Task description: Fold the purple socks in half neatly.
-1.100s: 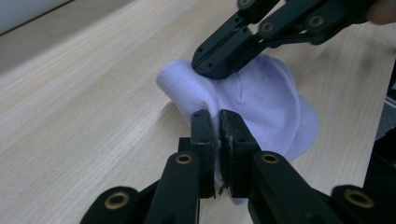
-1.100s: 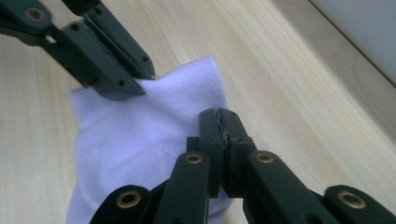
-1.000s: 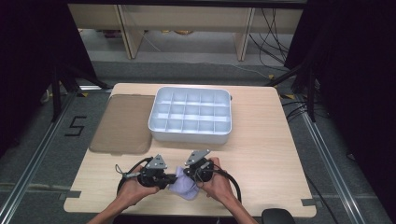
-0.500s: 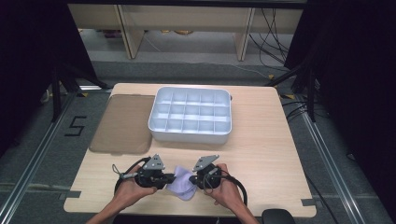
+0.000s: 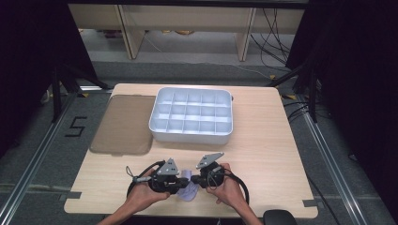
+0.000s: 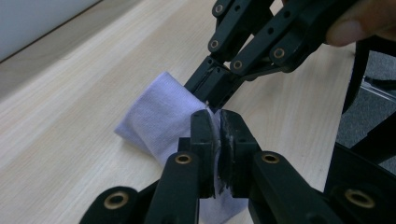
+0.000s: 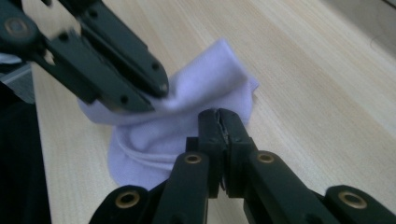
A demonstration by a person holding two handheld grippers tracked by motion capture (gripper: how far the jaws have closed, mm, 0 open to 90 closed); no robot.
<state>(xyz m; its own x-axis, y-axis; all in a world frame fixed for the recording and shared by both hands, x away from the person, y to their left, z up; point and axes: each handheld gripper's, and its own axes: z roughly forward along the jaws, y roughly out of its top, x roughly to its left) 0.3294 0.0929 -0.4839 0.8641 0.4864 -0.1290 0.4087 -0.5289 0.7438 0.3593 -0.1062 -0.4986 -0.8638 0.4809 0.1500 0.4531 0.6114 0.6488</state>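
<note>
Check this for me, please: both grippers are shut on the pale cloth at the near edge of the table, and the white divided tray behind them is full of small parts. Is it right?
Not fully. The white divided tray holds nothing in its compartments, as the high view shows. The rest stands: the left gripper and the right gripper are both shut on the pale cloth at the near edge of the table.

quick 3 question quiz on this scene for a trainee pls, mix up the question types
1. True or false: both the left gripper and the right gripper are shut on the small pale lilac fabric piece.
2. What stands left of the white plastic tray of many square compartments in the high view? A) a flat brown rectangular mat B) a red bowl C) a steel pan
3. Fill in: the fabric lies near the ___ edge of the light wooden table.

Key: 1 true; 2 A; 3 near (person's)
</note>
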